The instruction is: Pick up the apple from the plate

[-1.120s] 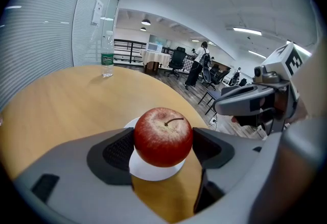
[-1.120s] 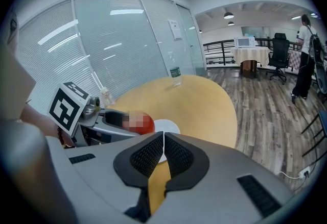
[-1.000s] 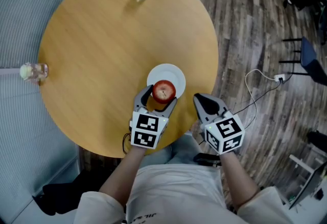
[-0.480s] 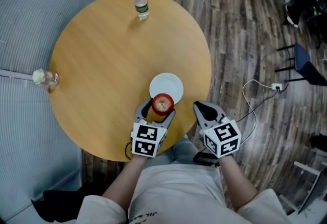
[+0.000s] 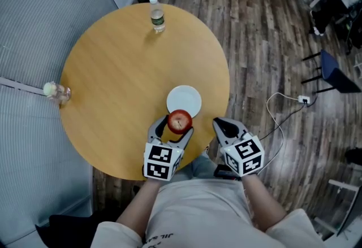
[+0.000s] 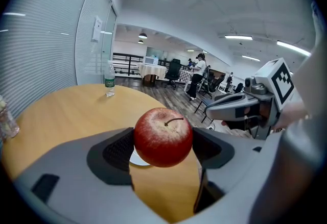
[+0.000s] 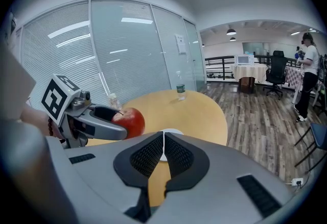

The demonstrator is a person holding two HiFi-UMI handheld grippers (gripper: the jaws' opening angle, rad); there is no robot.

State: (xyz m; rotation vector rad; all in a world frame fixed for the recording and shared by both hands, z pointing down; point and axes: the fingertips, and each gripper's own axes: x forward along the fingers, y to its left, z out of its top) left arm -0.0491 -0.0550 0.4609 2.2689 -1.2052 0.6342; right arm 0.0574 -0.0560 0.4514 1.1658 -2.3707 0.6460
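Note:
A red apple (image 5: 180, 121) is held between the jaws of my left gripper (image 5: 173, 125), lifted off the white plate (image 5: 184, 99) and hanging just in front of its near rim. In the left gripper view the apple (image 6: 163, 136) fills the gap between both pads, with the plate (image 6: 137, 159) showing below and behind it. My right gripper (image 5: 224, 126) is shut and empty, at the table's near right edge, to the right of the apple. In the right gripper view its jaws (image 7: 163, 154) meet, and the apple (image 7: 131, 121) shows to the left.
The round wooden table (image 5: 124, 66) carries a water bottle (image 5: 156, 15) at the far edge and a small clear jar (image 5: 58, 92) at the left edge. A cable and plug (image 5: 303, 99) lie on the wooden floor at the right. A dark chair (image 5: 334, 74) stands further right.
The apple has come off the plate in the left gripper and moved toward me; the plate now lies bare. The head view has pulled back, so the table looks smaller.

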